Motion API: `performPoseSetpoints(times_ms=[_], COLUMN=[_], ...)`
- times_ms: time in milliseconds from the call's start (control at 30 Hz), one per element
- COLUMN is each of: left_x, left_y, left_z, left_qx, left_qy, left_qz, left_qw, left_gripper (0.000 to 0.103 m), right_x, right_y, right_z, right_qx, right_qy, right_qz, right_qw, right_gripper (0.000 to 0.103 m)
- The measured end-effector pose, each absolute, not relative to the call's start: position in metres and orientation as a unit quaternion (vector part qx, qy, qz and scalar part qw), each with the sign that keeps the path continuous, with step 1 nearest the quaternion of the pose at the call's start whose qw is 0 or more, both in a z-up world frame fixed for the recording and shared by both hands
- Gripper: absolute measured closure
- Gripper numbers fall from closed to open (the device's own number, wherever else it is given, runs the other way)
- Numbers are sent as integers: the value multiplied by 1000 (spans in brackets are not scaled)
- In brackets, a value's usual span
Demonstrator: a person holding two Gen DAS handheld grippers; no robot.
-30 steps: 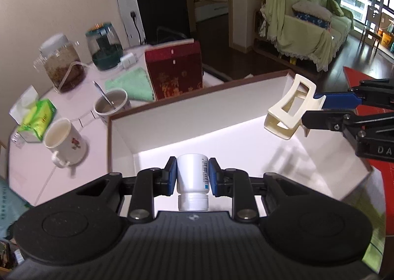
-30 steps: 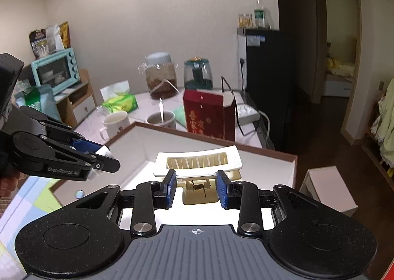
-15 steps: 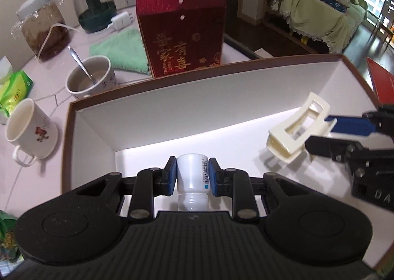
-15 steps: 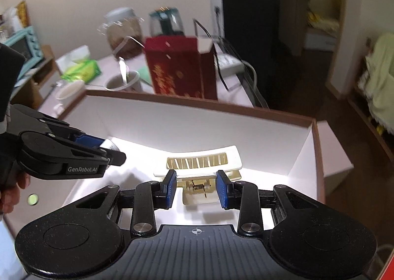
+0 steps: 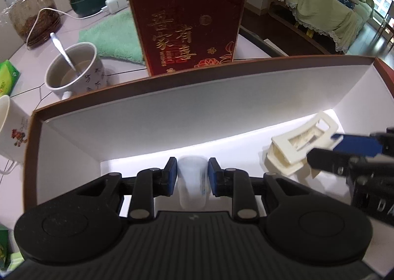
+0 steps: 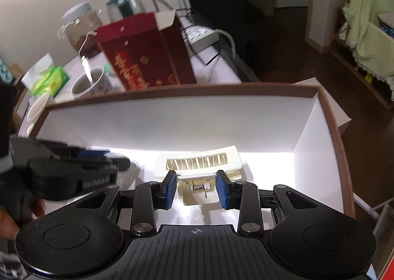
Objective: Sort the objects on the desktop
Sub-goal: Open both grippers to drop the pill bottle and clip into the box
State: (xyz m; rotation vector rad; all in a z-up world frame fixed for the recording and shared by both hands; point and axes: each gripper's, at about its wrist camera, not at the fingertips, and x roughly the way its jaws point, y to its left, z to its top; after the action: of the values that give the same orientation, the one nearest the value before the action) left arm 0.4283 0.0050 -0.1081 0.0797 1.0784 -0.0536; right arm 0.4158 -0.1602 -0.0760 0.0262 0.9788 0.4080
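Inside the white-lined box [image 5: 172, 112], the left gripper [image 5: 192, 176] is standing spread around a blurred white bottle [image 5: 192, 181] lying lengthwise along its fingers. The right gripper [image 6: 197, 190] is sitting parted beside a crosswise cream hair claw clip [image 6: 199, 164].

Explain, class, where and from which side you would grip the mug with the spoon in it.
Grip the mug with the spoon by its handle, the small loop low on the near side. Come from the near side, over the white box, since the red carton and green cloth stand beside it. The leaning spoon probably blocks a rim grasp from above.
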Motion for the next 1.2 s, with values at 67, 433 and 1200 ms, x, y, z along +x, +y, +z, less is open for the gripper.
performPoseSetpoints(times_ms=[67, 433, 1200], left_x=[430, 423, 370], left_y=[4, 11, 0], left_z=[-109, -106, -66], left_qx=[37, 35, 58], left_qy=[513, 517, 498], left_qz=[-26, -14, 9], left_qw=[857, 855, 865], left_gripper=[77, 56, 35], right_x=[419, 420, 381], right_y=[-161, -166, -171], right_z=[-75, -73, -66], right_qx=[18, 47, 4], right_qy=[464, 474, 508], right_qz=[185, 177, 192], right_qw=[866, 861, 840], right_gripper=[69, 30, 30])
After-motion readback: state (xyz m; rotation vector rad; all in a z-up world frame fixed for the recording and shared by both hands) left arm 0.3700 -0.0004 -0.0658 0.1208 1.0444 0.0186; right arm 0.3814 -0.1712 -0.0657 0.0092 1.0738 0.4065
